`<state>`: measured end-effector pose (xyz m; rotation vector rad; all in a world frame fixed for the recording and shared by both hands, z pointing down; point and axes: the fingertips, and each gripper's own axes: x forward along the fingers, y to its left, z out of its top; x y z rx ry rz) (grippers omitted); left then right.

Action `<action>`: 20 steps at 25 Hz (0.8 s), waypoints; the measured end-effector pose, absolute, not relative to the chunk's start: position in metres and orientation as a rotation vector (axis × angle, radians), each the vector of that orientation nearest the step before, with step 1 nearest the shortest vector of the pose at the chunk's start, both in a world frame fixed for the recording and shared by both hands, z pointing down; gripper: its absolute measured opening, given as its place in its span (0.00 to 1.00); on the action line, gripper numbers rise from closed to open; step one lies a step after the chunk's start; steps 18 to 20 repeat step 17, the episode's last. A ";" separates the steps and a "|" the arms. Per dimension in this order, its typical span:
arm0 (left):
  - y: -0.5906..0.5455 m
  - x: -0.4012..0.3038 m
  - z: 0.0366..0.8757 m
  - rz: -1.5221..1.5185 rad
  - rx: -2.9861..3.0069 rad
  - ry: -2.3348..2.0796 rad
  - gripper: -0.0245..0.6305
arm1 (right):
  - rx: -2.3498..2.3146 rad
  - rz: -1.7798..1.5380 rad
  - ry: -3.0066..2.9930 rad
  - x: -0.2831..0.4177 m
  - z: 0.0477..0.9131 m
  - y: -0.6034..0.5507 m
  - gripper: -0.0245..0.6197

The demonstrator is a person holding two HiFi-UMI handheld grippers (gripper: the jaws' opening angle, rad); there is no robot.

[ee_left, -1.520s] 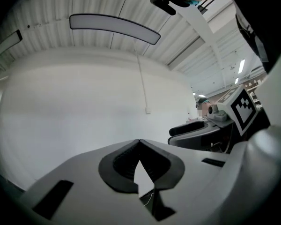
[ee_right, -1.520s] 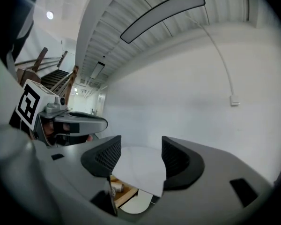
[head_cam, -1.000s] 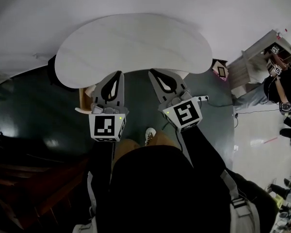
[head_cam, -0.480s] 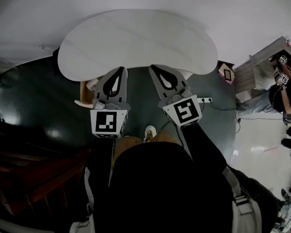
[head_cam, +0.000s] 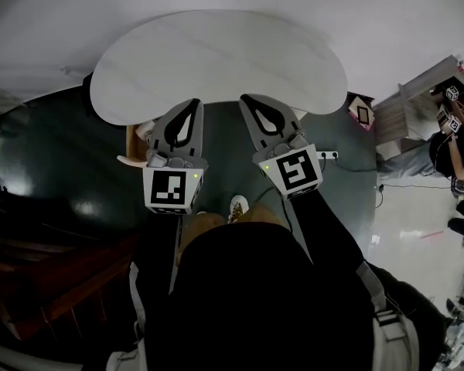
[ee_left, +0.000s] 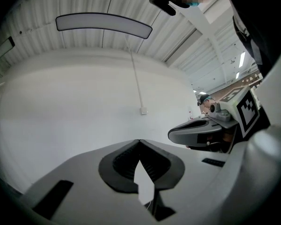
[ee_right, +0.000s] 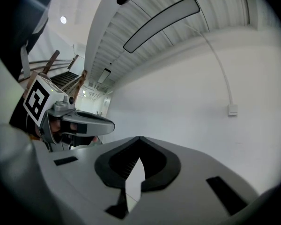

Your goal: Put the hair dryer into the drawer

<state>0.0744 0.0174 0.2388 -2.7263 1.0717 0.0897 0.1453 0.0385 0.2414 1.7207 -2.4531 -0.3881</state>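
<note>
No hair dryer and no drawer can be made out in any view. In the head view my left gripper [head_cam: 191,103] and right gripper [head_cam: 247,100] are held side by side in front of the person, pointing at the near edge of a white, bean-shaped table [head_cam: 216,60]. Both are shut with nothing between the jaws. The left gripper view shows its own closed tips [ee_left: 139,142] before a bare white wall, with the right gripper [ee_left: 201,132] off to the right. In the right gripper view the closed tips [ee_right: 139,139] face the same wall, and the left gripper [ee_right: 79,123] is at the left.
A wooden piece [head_cam: 131,141] shows under the table's left end. A power strip [head_cam: 327,158] lies on the dark floor at the right. Light wooden furniture [head_cam: 402,110] and another person [head_cam: 455,153] are far right. A small wall box [ee_left: 144,110] hangs on the wall.
The head view has shifted a little, so the table sits slightly higher in the picture. Both grippers stay shut, side by side, in much the same place.
</note>
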 end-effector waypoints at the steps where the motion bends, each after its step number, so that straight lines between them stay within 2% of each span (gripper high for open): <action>1: 0.017 0.074 0.239 0.087 -2.725 1.071 0.06 | 1.715 -0.385 -2.456 0.144 0.242 0.038 0.08; 20: 0.014 0.068 0.240 0.062 -2.708 1.073 0.06 | 1.711 -0.371 -2.465 0.139 0.241 0.034 0.08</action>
